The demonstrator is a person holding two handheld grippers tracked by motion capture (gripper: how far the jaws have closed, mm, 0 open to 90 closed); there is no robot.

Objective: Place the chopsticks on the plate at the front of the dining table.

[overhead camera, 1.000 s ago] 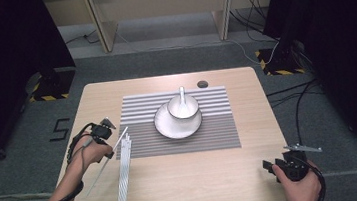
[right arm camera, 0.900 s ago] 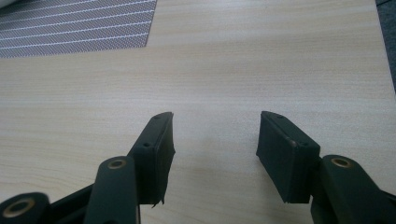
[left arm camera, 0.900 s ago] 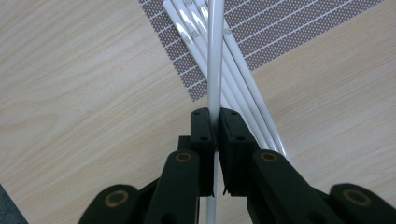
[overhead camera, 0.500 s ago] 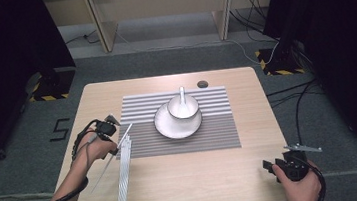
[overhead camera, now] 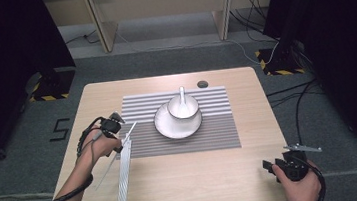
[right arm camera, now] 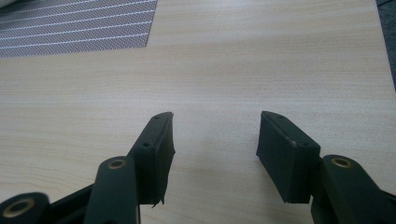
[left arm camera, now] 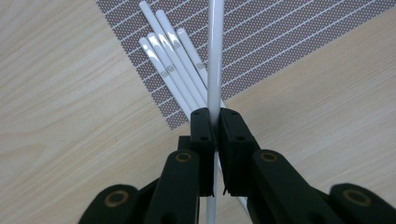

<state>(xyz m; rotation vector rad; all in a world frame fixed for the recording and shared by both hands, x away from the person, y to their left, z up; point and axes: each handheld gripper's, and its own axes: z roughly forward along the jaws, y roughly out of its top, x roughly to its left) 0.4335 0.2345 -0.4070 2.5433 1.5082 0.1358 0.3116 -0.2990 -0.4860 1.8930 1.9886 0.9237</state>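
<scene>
Since a second ago the left gripper (overhead camera: 118, 137) has shifted toward the mat (overhead camera: 220, 136), carrying 1 white stick (left arm camera: 215, 60) with it. Its jaws are clamped on that stick, which slants over the table (overhead camera: 185, 180), at 9 o'clock of the plate (overhead camera: 167, 129). 5 more sticks (left arm camera: 170, 70) lie beneath. The right gripper (right arm camera: 212, 154), at 5 o'clock, holds its jaws apart, nothing between.

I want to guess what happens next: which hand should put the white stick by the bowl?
Probably the left: the left gripper already clamps one white stick, while the right gripper sits open over bare table.
</scene>
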